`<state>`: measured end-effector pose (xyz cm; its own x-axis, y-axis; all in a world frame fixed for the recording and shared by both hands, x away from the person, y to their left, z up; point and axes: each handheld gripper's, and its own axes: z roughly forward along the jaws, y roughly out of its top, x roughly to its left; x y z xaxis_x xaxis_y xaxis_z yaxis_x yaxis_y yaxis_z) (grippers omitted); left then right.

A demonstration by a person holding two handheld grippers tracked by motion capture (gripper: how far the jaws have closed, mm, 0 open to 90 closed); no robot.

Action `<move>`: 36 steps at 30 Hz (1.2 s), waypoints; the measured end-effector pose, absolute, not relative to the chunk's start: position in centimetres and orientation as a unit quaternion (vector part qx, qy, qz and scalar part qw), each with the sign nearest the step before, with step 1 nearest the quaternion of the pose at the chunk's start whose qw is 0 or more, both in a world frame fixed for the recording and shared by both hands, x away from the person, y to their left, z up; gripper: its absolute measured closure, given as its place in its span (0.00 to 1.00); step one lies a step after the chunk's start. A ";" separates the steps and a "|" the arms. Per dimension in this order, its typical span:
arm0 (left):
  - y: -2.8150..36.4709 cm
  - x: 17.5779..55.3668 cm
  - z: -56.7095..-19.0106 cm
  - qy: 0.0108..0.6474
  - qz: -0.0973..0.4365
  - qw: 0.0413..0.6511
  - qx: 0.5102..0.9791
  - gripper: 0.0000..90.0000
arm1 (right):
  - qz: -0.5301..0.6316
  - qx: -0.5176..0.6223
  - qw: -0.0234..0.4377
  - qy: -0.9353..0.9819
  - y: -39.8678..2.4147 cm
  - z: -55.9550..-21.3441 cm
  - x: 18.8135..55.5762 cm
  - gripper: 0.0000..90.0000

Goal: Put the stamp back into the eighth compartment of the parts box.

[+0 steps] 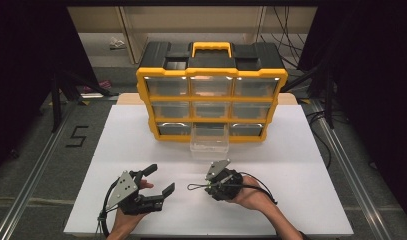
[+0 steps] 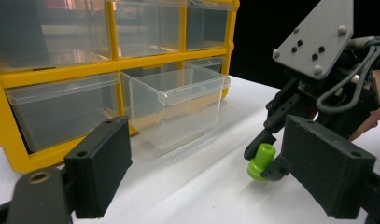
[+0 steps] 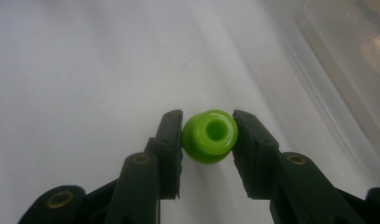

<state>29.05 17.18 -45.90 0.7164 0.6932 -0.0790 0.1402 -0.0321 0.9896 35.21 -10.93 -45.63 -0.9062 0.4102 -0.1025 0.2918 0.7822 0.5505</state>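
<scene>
A small green plastic spool [image 3: 209, 135] sits on the white table between the two black jaws of my right gripper [image 3: 208, 136], whose pads press on both its sides. The left gripper view has the same green spool [image 2: 261, 161] pinched low at the tips of the right gripper [image 2: 267, 163]. In the high view the right gripper [image 1: 207, 189] is held near the table's front middle, pointing left. My left gripper [image 1: 161, 179] rests at the front left with its jaws wide apart and nothing between them; its pads [image 2: 101, 172] frame the scene.
A yellow and black organizer [image 1: 211, 75] with clear drawers stands at the back of the white table [image 1: 291, 165]. Its bottom middle drawer [image 1: 209, 142] is pulled out toward me and looks empty. Dark curtains and floor rails flank the table.
</scene>
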 end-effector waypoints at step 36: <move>17.1 29.1 -46.0 0.304 0.219 0.625 0.685 0.18 | 0.376 0.218 0.185 0.881 -13.2 -41.4 35.7 0.72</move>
<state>29.08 17.11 -45.96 0.7194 0.6898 -0.0812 0.1431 -0.0329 0.9892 35.73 -13.19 -41.37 -0.8362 0.5239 -0.1619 0.2453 0.6214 0.7441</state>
